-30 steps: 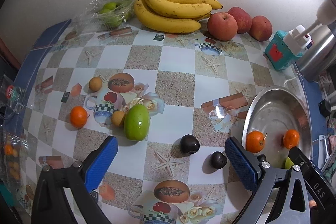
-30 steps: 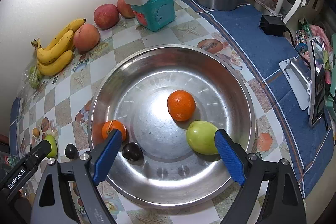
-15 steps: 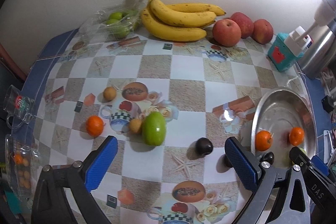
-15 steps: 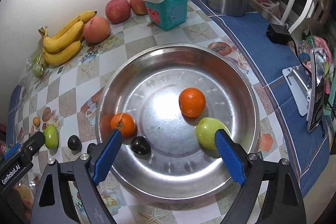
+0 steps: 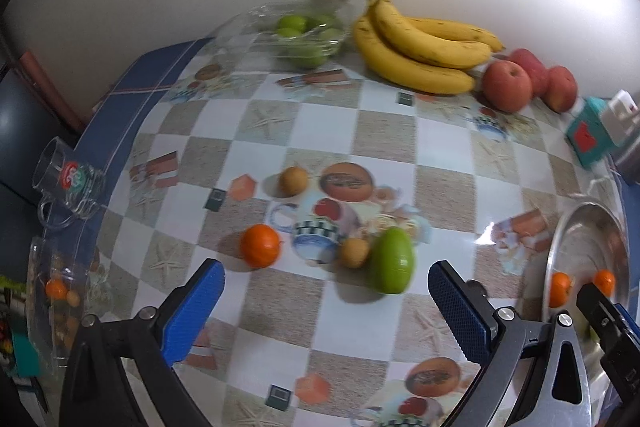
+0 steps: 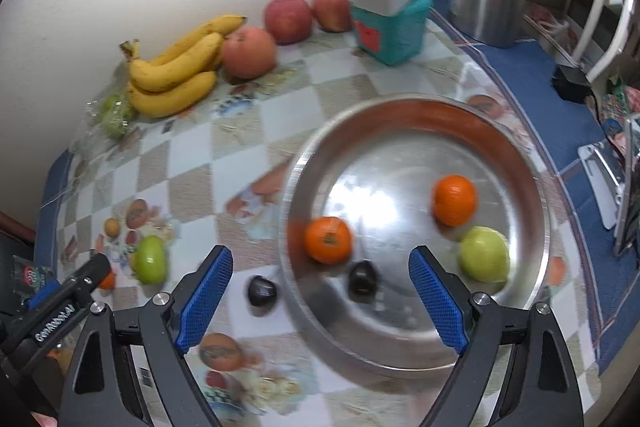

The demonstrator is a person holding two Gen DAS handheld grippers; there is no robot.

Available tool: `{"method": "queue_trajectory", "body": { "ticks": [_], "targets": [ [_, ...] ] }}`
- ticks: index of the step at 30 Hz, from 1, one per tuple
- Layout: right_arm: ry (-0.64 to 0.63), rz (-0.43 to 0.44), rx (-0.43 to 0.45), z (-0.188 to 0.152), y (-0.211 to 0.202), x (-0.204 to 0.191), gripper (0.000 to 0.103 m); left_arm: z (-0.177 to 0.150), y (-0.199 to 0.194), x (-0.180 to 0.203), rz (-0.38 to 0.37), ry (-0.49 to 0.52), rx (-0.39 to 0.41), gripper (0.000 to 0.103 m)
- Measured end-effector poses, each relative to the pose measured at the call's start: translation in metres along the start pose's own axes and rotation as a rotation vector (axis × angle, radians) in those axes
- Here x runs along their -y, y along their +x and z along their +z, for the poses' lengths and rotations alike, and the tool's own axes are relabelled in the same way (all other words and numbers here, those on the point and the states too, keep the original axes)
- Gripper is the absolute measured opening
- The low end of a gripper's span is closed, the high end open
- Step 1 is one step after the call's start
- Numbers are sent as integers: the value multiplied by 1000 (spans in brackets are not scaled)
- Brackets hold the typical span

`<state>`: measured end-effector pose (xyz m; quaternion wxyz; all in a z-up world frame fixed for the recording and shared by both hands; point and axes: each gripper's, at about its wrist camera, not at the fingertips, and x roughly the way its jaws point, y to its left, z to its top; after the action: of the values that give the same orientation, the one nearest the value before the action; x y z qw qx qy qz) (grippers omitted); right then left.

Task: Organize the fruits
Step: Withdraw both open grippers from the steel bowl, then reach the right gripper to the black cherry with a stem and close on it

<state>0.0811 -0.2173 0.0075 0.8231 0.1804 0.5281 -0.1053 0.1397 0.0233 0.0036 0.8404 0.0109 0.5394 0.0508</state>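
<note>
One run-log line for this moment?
left tongs: open, empty | right tongs: open, empty | steel bowl: four fruits | green mango: on table

Count, both views:
- bananas (image 5: pixel 420 47): 3, one bunch
- red apples (image 6: pixel 288 19): 3
- oranges (image 6: pixel 328 239): 3
- large green fruits (image 5: pixel 391 261): 2
- dark fruits (image 6: pixel 262 291): 2
- small tan fruits (image 5: pixel 294 181): 2
- steel bowl (image 6: pixel 400 355): 1
- bagged green fruits (image 5: pixel 304 39): number unclear

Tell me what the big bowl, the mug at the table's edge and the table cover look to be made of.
Bowl: likely stainless steel, polished; it mirrors the oranges and lamp glare.
Mug: clear glass or hard plastic; see-through, with a printed logo.
Table cover: probably glossy vinyl or oilcloth; printed checks and pictures with a sheen.
</note>
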Motion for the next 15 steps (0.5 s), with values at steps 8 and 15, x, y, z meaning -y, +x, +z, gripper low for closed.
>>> {"method": "queue_trajectory", "body": {
  "ticks": [8, 15],
  "targets": [
    [-48, 116, -19, 0, 8, -45, 90, 5, 5, -35, 17, -99, -3, 103],
    [-103, 158, -17, 4, 13, -66, 90, 8, 13, -47, -9, -140, -13, 103]
  ]
}}
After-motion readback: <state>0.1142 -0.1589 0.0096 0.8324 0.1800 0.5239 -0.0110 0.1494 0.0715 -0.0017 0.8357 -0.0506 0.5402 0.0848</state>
